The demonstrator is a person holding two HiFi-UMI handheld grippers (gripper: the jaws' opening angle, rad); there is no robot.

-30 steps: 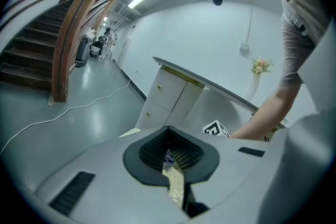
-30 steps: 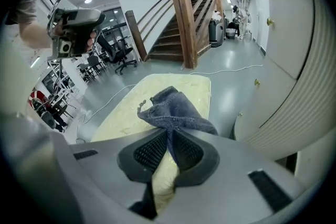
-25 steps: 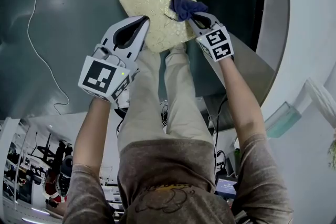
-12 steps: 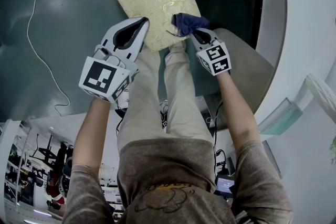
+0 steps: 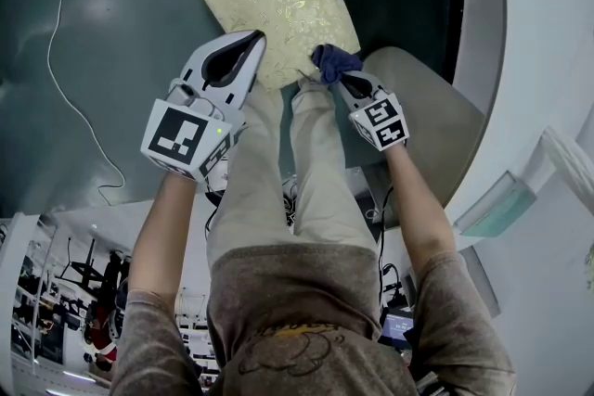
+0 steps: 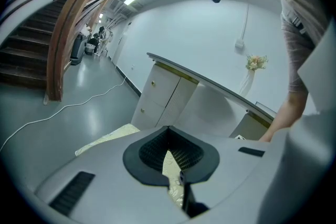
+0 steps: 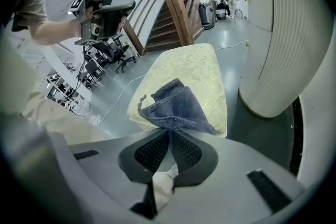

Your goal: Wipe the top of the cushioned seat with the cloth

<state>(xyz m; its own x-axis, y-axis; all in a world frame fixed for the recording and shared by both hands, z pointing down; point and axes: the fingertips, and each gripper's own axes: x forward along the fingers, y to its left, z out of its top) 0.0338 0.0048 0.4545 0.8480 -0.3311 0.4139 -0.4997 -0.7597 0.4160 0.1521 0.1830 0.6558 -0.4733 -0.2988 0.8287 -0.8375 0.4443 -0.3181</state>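
Head camera looks steeply down past the person's legs; the cushioned seat lies at 12 o'clock. Each gripper camera rides close behind its own jaws, looking forward along them. All three views share the seat.

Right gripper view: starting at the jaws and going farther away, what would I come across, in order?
right gripper, shut on what comes next → cloth → cushioned seat → wooden staircase
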